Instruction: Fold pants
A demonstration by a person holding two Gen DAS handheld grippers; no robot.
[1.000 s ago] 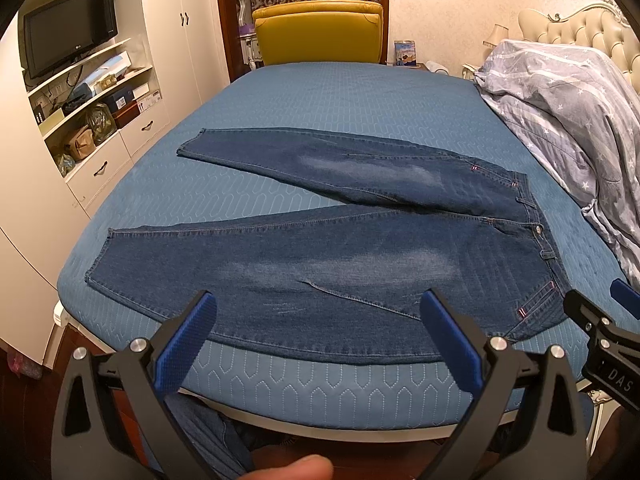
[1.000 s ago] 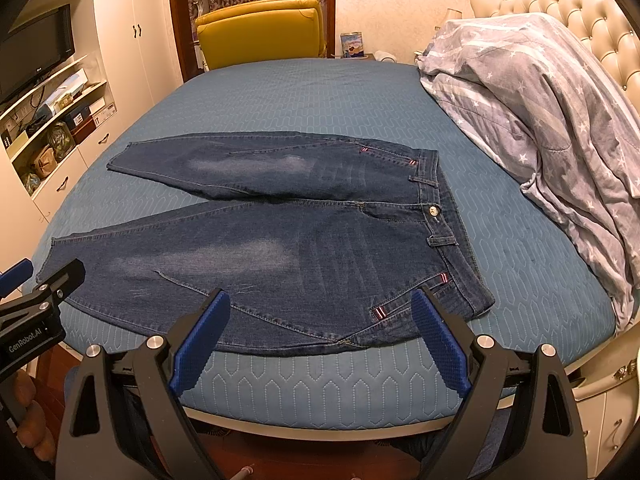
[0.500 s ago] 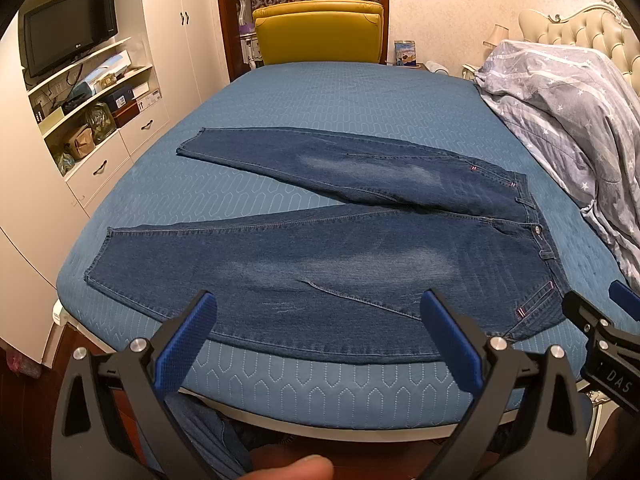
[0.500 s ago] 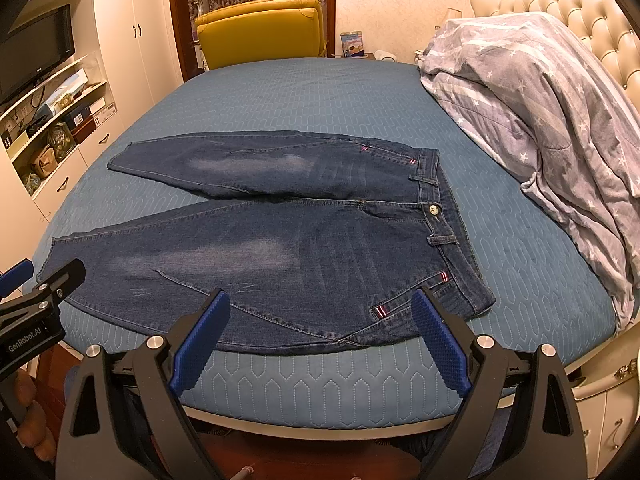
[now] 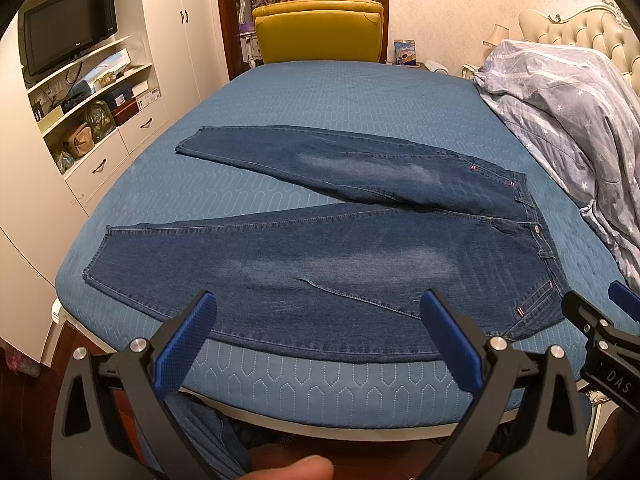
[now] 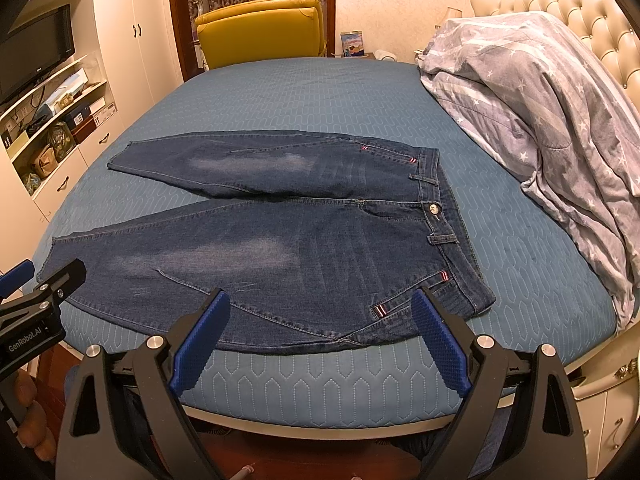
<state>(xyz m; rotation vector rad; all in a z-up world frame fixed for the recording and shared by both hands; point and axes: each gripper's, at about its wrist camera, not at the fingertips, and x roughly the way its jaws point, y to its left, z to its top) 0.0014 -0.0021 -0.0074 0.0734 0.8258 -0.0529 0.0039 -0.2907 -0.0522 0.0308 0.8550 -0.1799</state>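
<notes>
Over the last second almost nothing had changed: the jeans [image 5: 340, 248] lay just as before, flat on the bed [image 5: 340, 92], legs splayed apart toward the left, waistband at the right. Both views had only crept slightly, so folding had not yet begun and the approach was, in my judgement, barely starting.

The left gripper [image 5: 320, 332] hovered off the near edge of the bed, pointing across the near leg, its jaws spread wide and holding nothing. The right gripper [image 6: 322, 330] hung beside it, aimed at the near hip and pocket, jaws equally wide and empty. Neither touched the denim. A duvet [image 6: 540, 120] was heaped at the far right, apart from the jeans.
</notes>
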